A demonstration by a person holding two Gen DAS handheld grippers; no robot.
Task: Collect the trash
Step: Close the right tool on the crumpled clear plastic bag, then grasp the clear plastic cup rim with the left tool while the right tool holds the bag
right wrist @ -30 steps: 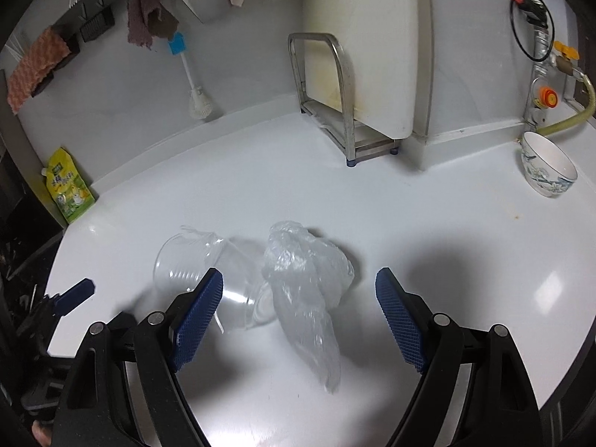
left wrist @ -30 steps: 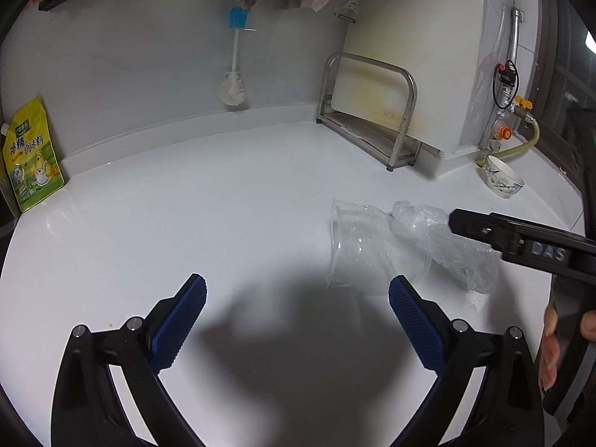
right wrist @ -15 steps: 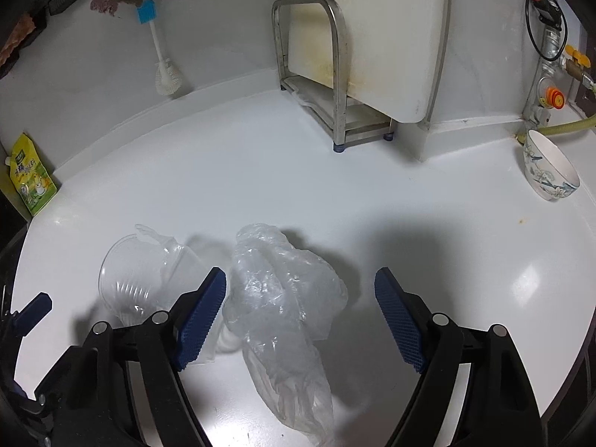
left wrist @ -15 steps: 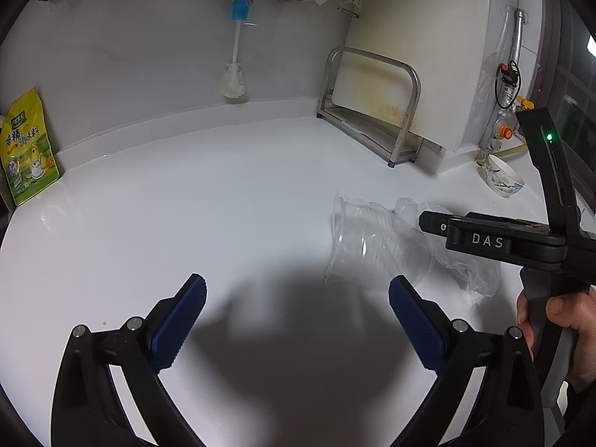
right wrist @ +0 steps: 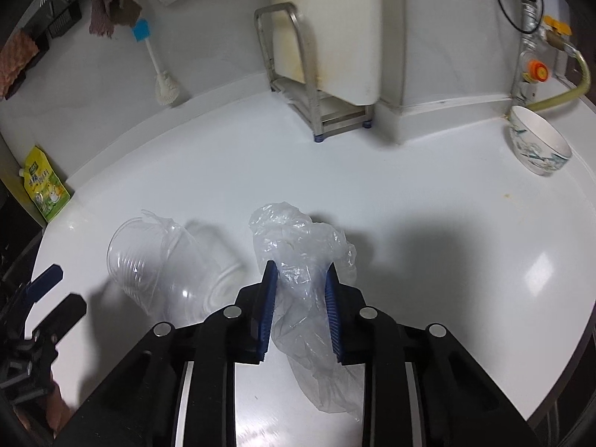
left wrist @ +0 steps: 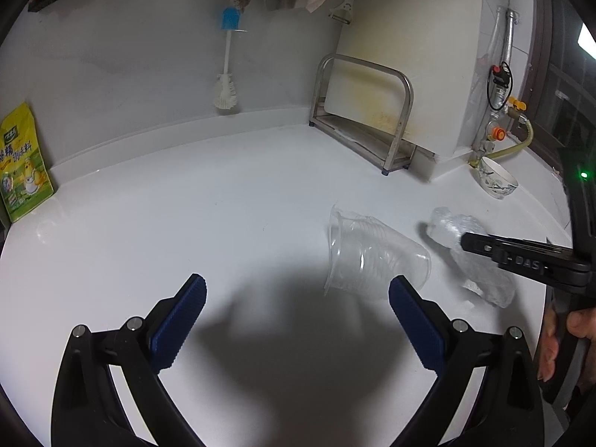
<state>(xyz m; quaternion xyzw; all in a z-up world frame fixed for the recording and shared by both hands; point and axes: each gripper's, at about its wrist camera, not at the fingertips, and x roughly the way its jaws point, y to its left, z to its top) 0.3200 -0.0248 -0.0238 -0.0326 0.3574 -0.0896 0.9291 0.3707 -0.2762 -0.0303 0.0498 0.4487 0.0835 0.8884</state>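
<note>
A crumpled clear plastic bag [right wrist: 301, 249] lies on the white counter [right wrist: 428, 201]. My right gripper [right wrist: 300, 273] is shut on the bag, its blue pads pressing both sides. A clear plastic cup [right wrist: 156, 260] lies on its side just left of the bag. In the left wrist view the cup [left wrist: 372, 257] lies ahead of the right finger, and the bag [left wrist: 458, 234] is beyond it under the right gripper's black arm. My left gripper [left wrist: 298, 290] is open and empty, low over the counter.
A metal rack [right wrist: 298, 74] with a white board stands at the back. A patterned bowl [right wrist: 536, 145] sits at the right by a yellow hose. A yellow pouch [right wrist: 44, 186] leans at the left wall. A bottle brush [right wrist: 160, 70] hangs on the wall.
My right gripper has moved forward over the bag and closed its jaws on it. My left gripper has stayed open and nearly still.
</note>
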